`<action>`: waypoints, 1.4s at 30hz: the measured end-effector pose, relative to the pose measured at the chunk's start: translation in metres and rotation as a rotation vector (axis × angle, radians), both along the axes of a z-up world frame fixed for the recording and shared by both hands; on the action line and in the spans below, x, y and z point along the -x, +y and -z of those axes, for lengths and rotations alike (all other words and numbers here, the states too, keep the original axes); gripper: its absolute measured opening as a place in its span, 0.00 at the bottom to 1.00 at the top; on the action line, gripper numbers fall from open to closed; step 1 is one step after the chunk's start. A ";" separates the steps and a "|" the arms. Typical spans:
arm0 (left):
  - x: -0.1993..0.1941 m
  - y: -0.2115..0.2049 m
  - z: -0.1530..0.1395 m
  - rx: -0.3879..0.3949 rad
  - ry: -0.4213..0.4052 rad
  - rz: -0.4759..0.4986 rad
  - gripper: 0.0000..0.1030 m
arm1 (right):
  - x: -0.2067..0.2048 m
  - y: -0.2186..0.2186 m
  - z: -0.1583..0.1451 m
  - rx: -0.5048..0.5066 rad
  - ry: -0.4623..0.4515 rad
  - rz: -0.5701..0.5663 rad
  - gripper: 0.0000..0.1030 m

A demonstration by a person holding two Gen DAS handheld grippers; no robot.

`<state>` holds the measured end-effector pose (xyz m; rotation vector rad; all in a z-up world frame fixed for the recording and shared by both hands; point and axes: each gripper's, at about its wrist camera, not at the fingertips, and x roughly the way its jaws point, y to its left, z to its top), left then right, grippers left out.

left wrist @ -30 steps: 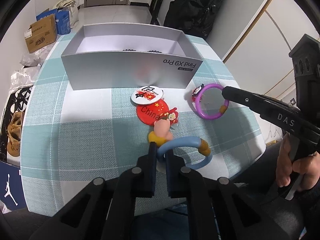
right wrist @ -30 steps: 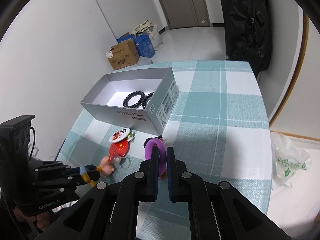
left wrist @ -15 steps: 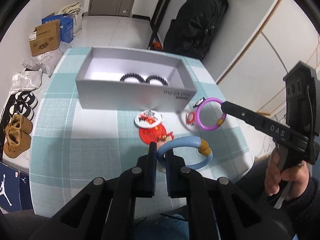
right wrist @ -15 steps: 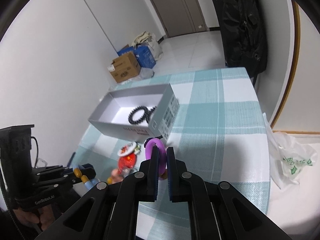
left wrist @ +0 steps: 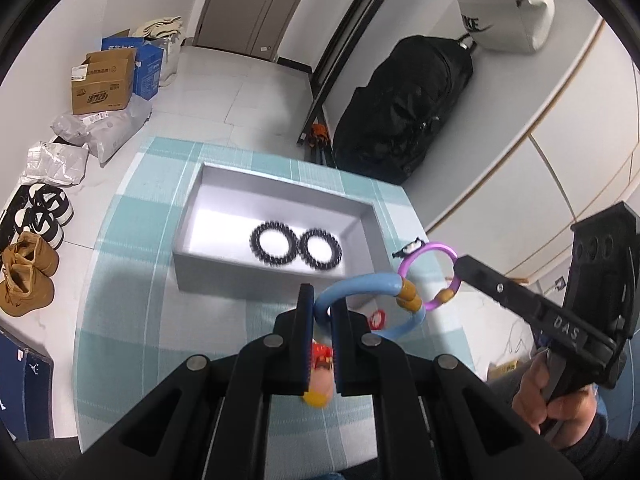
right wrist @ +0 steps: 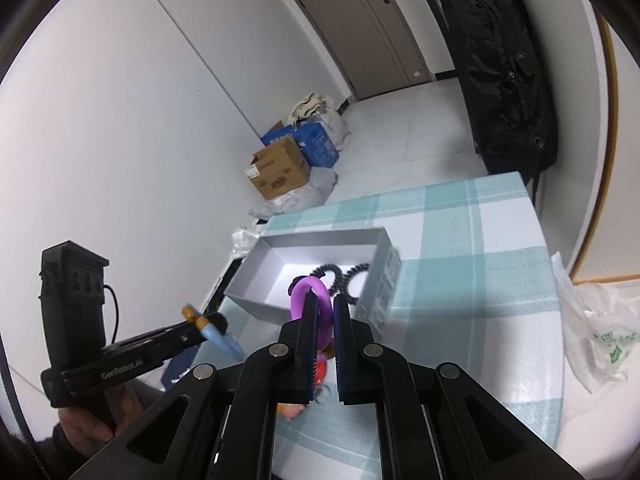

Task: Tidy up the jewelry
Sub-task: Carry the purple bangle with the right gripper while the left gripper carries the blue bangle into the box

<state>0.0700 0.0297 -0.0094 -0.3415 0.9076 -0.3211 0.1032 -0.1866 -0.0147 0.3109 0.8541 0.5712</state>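
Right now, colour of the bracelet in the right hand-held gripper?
Purple bracelet, clearest in the left wrist view.

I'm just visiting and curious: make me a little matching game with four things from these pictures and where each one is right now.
Things:
1. blue ring
2. purple ring
3. black bracelets
4. brown boots

Places:
A. on the floor beside the table
B. held in the left gripper
C. lying inside the grey box
D. held in the right gripper

Pairs: 1-B, 2-D, 3-C, 4-A
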 end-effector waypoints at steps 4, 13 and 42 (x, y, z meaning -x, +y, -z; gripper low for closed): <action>-0.012 0.006 0.001 0.018 0.021 -0.020 0.04 | -0.011 0.007 0.000 -0.016 0.011 -0.006 0.06; -0.048 0.011 0.002 0.024 0.067 -0.056 0.04 | -0.045 0.021 0.000 -0.039 0.032 -0.005 0.06; -0.090 0.007 0.019 0.069 0.215 -0.007 0.08 | -0.082 0.048 0.022 0.056 0.077 -0.036 0.11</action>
